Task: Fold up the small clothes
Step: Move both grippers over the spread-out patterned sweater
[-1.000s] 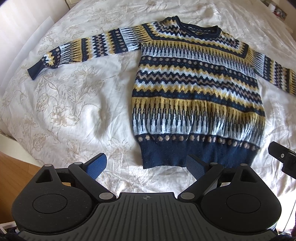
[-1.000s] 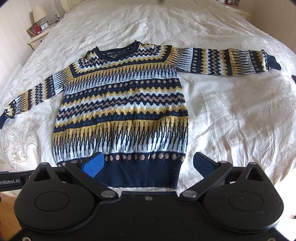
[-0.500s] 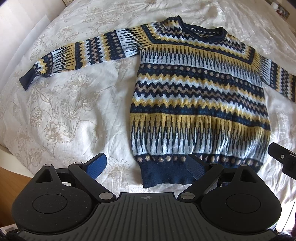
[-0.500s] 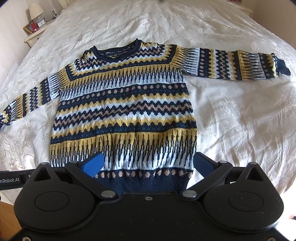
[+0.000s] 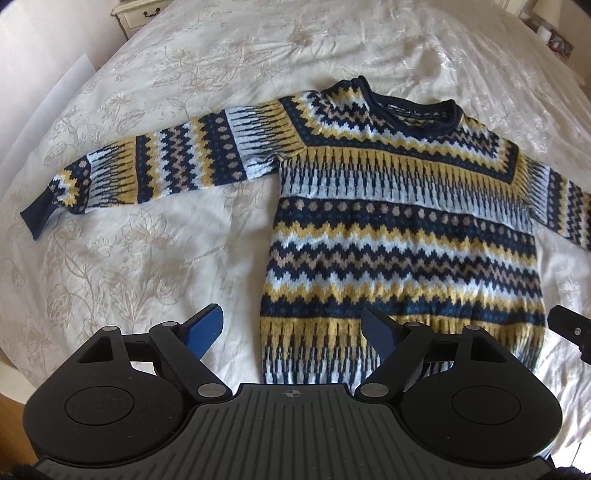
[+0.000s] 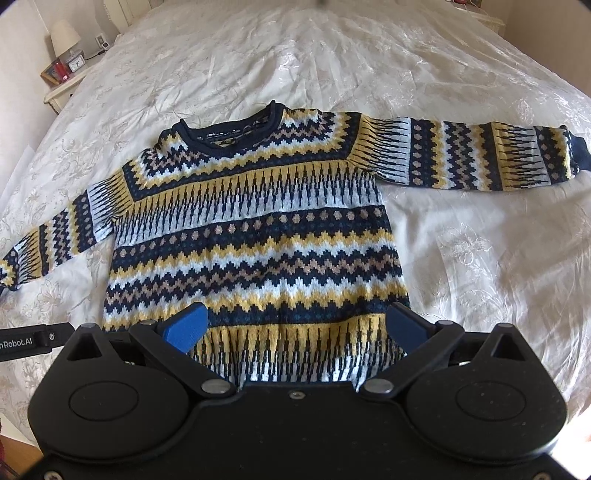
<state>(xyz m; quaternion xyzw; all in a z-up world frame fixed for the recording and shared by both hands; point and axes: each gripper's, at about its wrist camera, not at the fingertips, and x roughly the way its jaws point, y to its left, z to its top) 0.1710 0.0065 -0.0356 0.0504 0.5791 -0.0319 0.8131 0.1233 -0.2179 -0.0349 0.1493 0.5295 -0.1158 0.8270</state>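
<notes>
The patterned sweater (image 5: 399,221) lies flat, sleeves spread, on the bed (image 5: 147,258); a nightstand (image 6: 62,88) stands beside. Left claw (image 5: 293,330) closing, grasping nothing; right claw (image 6: 295,325) released above its lower body

One sweater (image 5: 402,229) is laid flat on the one bed (image 5: 155,266), with two sleeves spread towards the bed's side edges. Two grippers are counted, the left gripper (image 5: 291,328) and the right gripper (image 6: 297,325), each fitted with two blue fingers. Beyond the bed's far left corner, one nightstand (image 6: 61,92) is seen, and on it one lamp (image 6: 64,35) and one small clock (image 6: 75,64).
</notes>
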